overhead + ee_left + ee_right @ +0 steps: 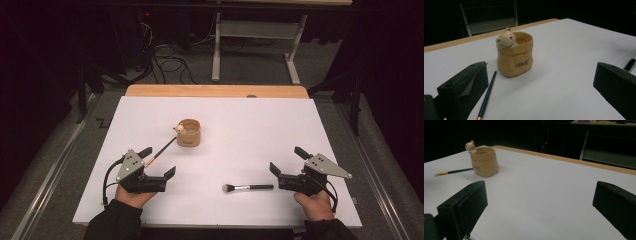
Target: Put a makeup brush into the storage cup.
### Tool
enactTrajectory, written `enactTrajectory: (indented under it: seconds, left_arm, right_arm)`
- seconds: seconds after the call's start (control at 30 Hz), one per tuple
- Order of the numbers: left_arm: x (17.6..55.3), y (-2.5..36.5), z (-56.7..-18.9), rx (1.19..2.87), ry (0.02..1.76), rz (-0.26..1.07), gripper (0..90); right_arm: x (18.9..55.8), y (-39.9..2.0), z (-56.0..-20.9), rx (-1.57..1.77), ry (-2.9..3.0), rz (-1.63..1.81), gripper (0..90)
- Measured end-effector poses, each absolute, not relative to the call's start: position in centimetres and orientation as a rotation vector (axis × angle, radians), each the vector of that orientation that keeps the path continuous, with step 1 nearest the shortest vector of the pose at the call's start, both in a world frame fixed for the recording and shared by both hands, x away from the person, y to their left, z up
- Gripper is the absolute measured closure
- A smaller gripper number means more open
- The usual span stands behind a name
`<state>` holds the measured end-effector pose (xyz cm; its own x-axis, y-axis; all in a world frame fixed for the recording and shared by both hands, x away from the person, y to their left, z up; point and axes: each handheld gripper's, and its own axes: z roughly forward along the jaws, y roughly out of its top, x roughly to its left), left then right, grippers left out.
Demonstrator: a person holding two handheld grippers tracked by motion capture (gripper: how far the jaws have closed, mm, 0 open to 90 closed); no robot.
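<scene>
High view is showing a person resting both hands at the near edge of a white table (300, 120), one gripper in each. The left gripper (161, 162) has its jaws spread wide, with nothing between them. It is pointing toward a little tan pot (189, 132) with a bear's head on its rim, likely so it can reach a thin dark brush (162, 149) lying flat just beside the pot. The right gripper (288, 160) is spread wide and empty too. Its near jaw is sitting just by the handle end of a makeup brush (248, 187), which is lying flat with its fluffy end pointing away from it. I guess both brushes are going into the pot.
</scene>
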<state>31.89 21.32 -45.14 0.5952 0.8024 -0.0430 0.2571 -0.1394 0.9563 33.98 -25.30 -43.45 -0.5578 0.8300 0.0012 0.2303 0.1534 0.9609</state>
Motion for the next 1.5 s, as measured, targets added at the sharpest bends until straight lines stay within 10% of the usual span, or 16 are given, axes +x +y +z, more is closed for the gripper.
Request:
enactTrajectory:
  seconds: [1.5]
  left_arm:
    - [32.4,22.4,-45.0,1.67,0.935,0.632,0.6]
  right_arm:
    - [33.8,-25.5,-43.4,0.981,1.901,1.423,0.5]
